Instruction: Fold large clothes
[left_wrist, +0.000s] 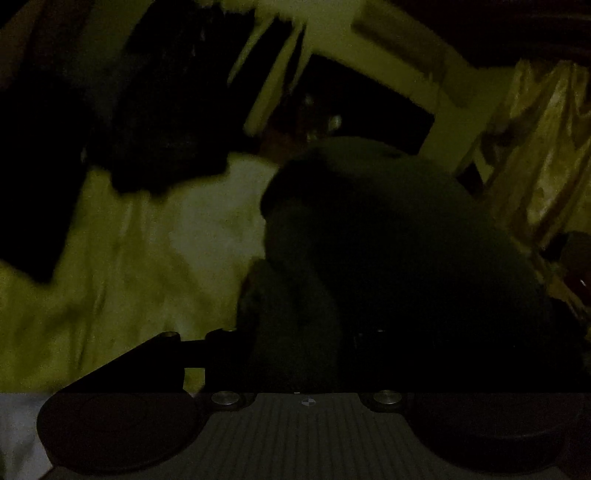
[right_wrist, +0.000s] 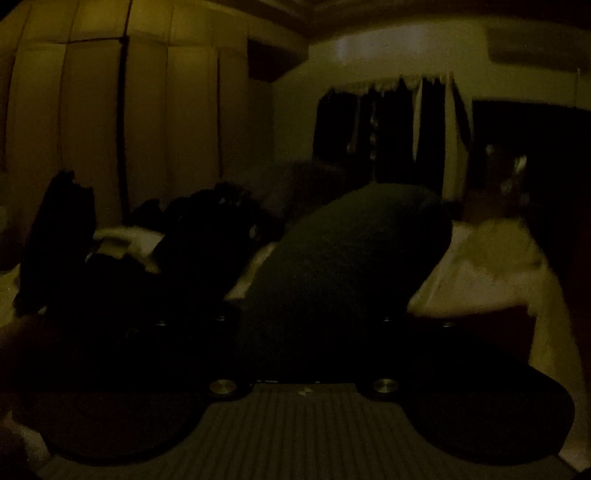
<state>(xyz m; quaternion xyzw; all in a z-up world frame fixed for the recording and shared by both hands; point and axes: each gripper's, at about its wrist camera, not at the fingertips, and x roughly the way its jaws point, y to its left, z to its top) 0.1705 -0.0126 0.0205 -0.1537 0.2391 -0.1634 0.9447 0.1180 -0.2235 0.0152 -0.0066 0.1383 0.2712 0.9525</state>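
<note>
Dimly, dark garment (right_wrist: 351, 258) stretches lengthwise away over each hand-held gripper; grip state unclear.

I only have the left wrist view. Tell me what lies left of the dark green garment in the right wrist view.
Observer: A pile of black clothes lies left of the dark green garment. A white cloth shows among the pile, which your view does not show.
Operator: Now report what stands behind that pile.
Observer: Tall pale panels, apparently wardrobe doors, fill the wall behind it. It is too dark to make out handles.
</note>
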